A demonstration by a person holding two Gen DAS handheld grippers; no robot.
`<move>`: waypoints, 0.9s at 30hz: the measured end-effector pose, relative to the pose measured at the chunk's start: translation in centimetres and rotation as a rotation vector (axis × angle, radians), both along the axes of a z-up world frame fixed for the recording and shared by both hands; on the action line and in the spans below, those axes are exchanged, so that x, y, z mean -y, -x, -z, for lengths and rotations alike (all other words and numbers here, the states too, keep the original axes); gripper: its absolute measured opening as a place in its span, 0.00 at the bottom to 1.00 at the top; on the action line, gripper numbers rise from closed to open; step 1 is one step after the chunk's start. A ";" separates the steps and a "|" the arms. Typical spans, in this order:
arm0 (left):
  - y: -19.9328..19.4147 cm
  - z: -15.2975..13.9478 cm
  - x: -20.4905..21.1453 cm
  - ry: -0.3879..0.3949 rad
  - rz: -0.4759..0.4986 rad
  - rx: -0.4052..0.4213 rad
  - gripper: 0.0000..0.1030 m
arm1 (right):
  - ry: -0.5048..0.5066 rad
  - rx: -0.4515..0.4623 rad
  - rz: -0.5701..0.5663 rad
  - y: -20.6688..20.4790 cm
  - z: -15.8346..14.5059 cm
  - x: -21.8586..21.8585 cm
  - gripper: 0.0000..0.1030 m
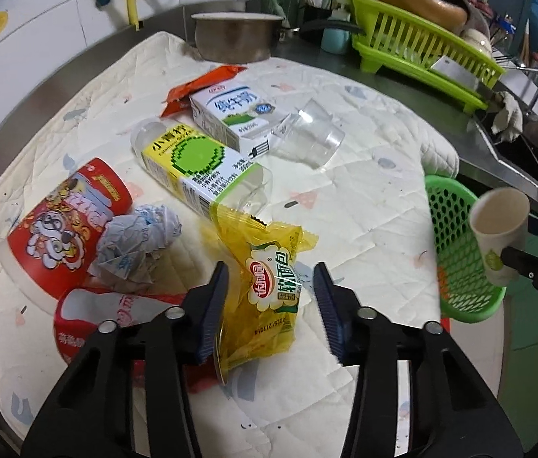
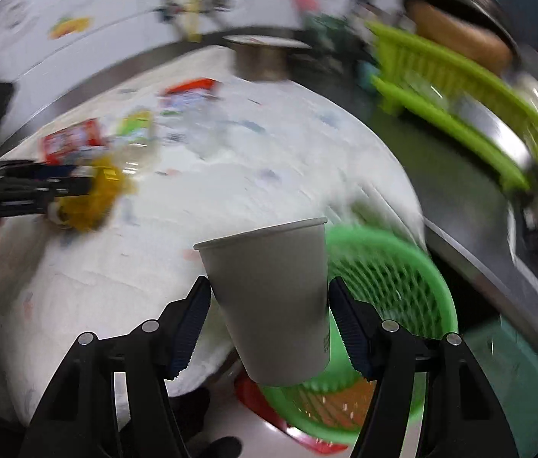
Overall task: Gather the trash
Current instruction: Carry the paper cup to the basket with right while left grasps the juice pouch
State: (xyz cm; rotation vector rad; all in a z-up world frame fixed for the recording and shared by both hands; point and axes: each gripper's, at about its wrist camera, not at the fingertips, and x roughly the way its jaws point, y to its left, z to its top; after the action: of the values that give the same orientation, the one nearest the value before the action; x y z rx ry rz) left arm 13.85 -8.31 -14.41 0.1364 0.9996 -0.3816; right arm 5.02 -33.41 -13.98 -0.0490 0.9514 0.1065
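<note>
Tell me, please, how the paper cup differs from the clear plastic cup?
The paper cup is opaque and off-white; the clear plastic cup is see-through. The paper cup is held upright between the right gripper fingers near the green basket; the plastic cup lies on its side on the quilted cloth. Both look empty.

Bare quilt [image 1: 364, 206] right; trash pile [image 1: 116, 229] crowds left.

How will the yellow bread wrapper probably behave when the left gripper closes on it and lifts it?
The yellow wrapper looks thin and crinkled, so it will probably crumple and hang limp. It seems empty, thus very light. Its glossy film may slip between the left gripper pads.
</note>
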 end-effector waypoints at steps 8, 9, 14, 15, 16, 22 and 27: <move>-0.4 1.0 0.0 -0.003 -0.004 -0.016 0.20 | -0.012 -0.095 0.194 1.0 4.9 5.2 0.60; -0.3 0.8 0.0 0.005 -0.002 -0.016 0.17 | -0.014 -0.107 0.202 1.0 5.4 5.4 0.60; 0.3 0.0 0.1 0.016 0.010 -0.002 0.13 | -0.029 -0.161 0.242 0.9 8.3 6.1 0.60; 0.4 -0.2 0.2 0.021 0.011 -0.002 0.12 | -0.039 -0.169 0.244 0.7 8.5 6.0 0.60; 0.6 -0.5 0.2 0.028 0.013 -0.001 0.12 | -0.052 -0.177 0.249 0.6 8.9 6.0 0.60; 1.7 -2.1 1.2 0.064 0.047 0.017 0.11 | -0.049 -0.214 0.255 -0.3 10.7 5.7 0.61; 2.4 -3.5 3.2 0.096 0.103 0.033 0.10 | -0.070 -0.234 0.276 -0.7 12.0 6.2 0.61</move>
State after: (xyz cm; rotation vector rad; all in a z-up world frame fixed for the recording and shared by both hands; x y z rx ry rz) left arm 11.50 -11.46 -10.94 0.1075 0.9418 -0.5185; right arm 5.70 -39.62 -26.01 0.1620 1.1781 -0.1120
